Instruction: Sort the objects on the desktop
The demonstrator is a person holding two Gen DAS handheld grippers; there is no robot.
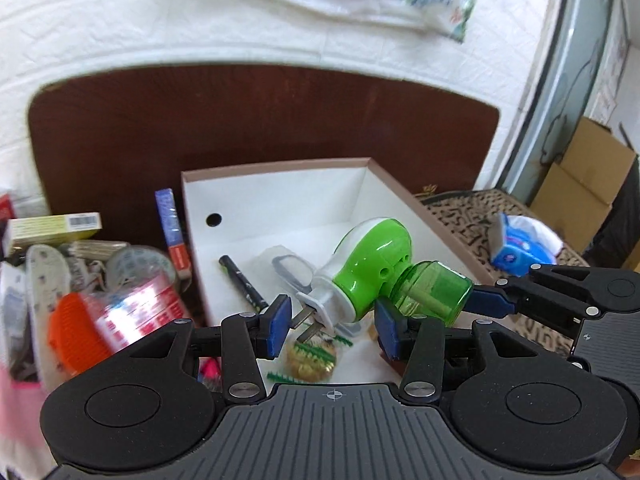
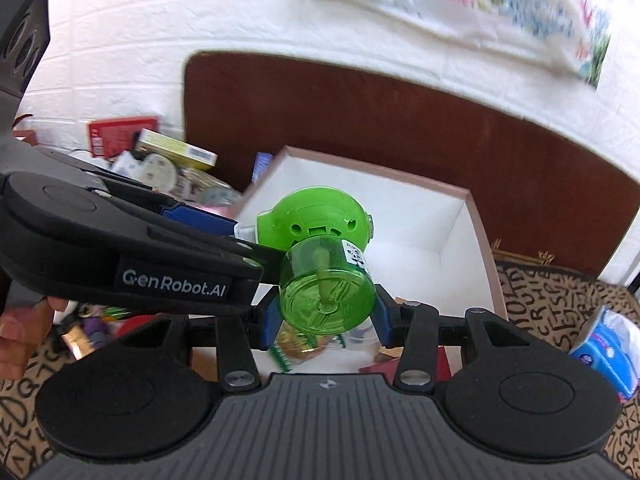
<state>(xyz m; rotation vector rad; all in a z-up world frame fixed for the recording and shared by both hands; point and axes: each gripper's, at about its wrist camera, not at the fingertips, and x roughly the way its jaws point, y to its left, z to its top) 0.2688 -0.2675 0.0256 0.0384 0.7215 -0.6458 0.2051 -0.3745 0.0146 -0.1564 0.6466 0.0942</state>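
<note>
A green and white plug-in mosquito repeller (image 1: 366, 264) with a clear green bottle hangs over the white open box (image 1: 280, 200). My right gripper (image 2: 326, 320) is shut on the green bottle (image 2: 328, 292). It enters the left wrist view from the right, its blue fingertip (image 1: 486, 300) on the bottle. My left gripper (image 1: 332, 330) is open, its pads either side of the repeller's plug end. In the box lie a black pen (image 1: 244, 284), a small packet (image 1: 292, 268) and a gold scrubber (image 1: 312, 360).
A heap of clutter lies left of the box: an orange comb (image 1: 76, 332), a tape roll (image 1: 140, 264), a yellow-green carton (image 1: 52, 228), a blue book (image 1: 172, 232). A blue tissue pack (image 1: 520, 244) sits right on a patterned cloth. A brown headboard (image 1: 240, 120) stands behind.
</note>
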